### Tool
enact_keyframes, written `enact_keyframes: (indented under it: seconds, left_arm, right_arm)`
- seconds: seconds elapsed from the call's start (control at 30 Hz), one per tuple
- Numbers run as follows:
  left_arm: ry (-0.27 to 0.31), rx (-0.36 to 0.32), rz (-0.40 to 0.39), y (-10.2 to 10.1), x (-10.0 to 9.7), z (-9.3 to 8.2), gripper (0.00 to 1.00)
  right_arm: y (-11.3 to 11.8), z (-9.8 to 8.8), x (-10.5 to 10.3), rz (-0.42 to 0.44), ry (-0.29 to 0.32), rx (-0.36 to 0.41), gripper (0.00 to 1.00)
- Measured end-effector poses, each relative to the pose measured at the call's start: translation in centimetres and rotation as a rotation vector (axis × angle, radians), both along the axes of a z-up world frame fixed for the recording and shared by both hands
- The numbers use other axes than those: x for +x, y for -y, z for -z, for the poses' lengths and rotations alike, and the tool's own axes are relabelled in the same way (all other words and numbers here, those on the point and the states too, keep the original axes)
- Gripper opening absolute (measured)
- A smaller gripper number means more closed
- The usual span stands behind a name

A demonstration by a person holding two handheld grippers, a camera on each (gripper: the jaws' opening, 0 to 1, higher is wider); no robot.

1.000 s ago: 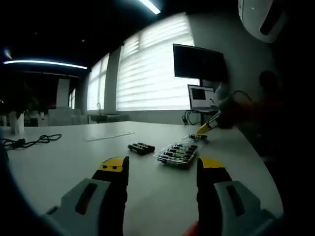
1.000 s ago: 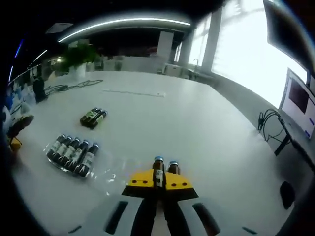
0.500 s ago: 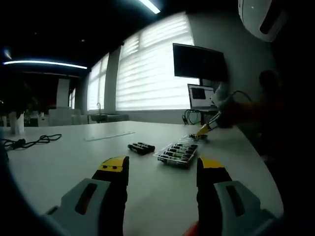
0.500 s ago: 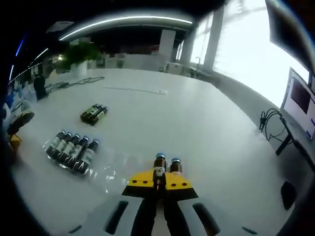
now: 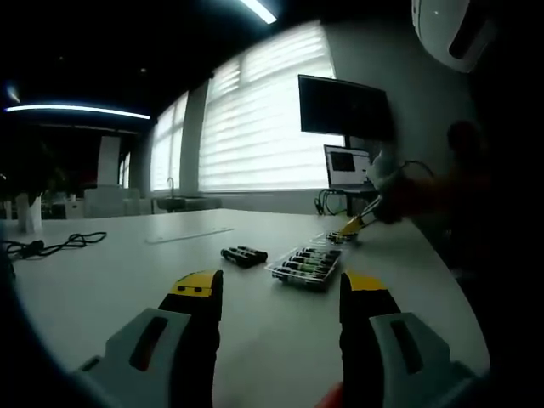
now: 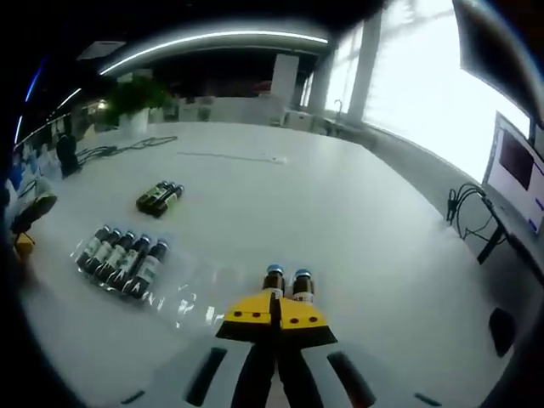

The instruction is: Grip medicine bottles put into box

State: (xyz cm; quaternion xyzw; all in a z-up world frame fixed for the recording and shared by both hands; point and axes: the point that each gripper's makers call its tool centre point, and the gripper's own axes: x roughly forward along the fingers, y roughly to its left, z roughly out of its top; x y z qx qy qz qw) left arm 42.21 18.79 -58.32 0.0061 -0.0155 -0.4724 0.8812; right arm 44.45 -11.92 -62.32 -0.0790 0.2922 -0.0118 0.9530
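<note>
Several small brown medicine bottles with dark caps lie side by side in a clear plastic box on the white table; the same box lies ahead of my left gripper, which is open and holds nothing. A loose pair of bottles lies farther off, and that pair is left of the box. My right gripper is shut, its yellow tips against two more bottles lying just beyond them. The right gripper reaches down to the table behind the box.
A black cable lies at the table's far left. A monitor and a laptop stand by the window. More cables hang near the table's right edge. A potted plant stands at the far end.
In the right gripper view, a bottle's label showed between the yellow tips before; now the tips meet in a thin seam with both bottles ahead. The left gripper has not moved.
</note>
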Motion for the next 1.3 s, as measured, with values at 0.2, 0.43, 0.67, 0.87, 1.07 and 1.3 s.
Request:
enact_keyframes:
  seconds: [0.2,0.43,0.67,0.87,1.07,1.3]
  left_arm:
    - [0.0,0.001,-0.001,0.0,0.0,0.0,0.48]
    - [0.001,0.002,-0.001,0.0,0.0,0.0,0.48]
    - [0.0,0.004,-0.001,0.0,0.0,0.0,0.48]
    - [-0.003,0.007,-0.001,0.0,0.1,0.1,0.48]
    - [-0.001,0.006,-0.008,-0.1,0.1,0.1,0.48]
    - [-0.001,0.007,-0.007,0.0,0.1,0.1,0.48]
  right_arm:
    - [0.5,0.0,0.0,-0.007,0.0,0.03,0.03]
    - [0.2,-0.2,0.2,-0.028,-0.003,0.008,0.03]
    - [-0.1,-0.4,0.3,-0.033,0.008,0.034,0.03]
    - [-1.1,-0.7,0.6,-0.078,0.015,0.059,0.06]
    - [-1.9,-1.6,1.6,-0.119,0.035,0.108,0.08]
    - [-4.1,-2.5,2.9,-0.216,0.027,0.146,0.12]
